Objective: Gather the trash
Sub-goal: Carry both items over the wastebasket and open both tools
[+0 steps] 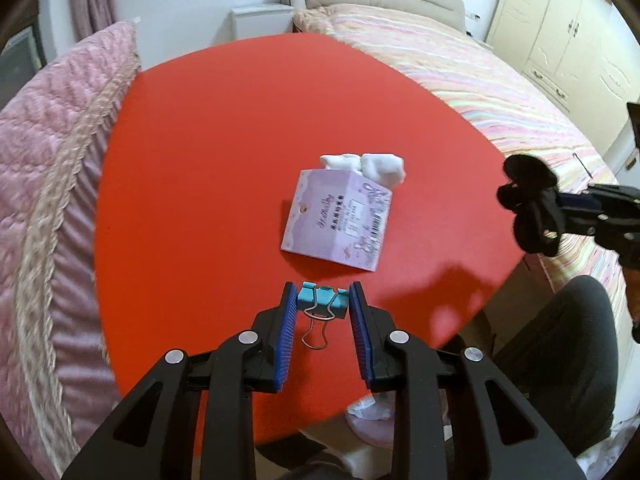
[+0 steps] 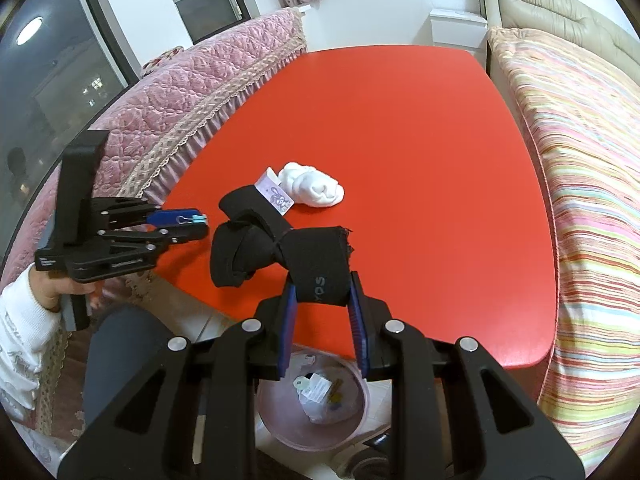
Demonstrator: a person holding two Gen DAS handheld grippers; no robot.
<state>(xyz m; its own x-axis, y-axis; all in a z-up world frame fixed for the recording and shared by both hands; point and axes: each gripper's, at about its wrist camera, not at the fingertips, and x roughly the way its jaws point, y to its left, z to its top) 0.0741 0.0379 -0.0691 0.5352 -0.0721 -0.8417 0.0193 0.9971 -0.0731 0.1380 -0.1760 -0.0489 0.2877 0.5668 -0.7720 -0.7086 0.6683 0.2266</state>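
My left gripper [image 1: 323, 300] is shut on a light blue binder clip [image 1: 321, 299], held above the red table [image 1: 208, 168]; it also shows in the right wrist view [image 2: 196, 225]. My right gripper [image 2: 323, 294] is shut on a black knotted fabric band [image 2: 276, 246], held above the table's near edge; the band also shows in the left wrist view [image 1: 530, 210]. A purple paper box [image 1: 338, 216] lies on the table with a white crumpled cloth [image 1: 370, 166] beside it. A pink trash bin [image 2: 316, 404] holding scraps stands on the floor below the right gripper.
A pink quilted sofa cover [image 1: 52, 184] borders the table's left side. A striped bed [image 2: 580, 184] runs along its right side. A white nightstand [image 2: 458, 26] stands beyond the far edge. The person's dark-trousered knee [image 1: 560, 360] is under the near edge.
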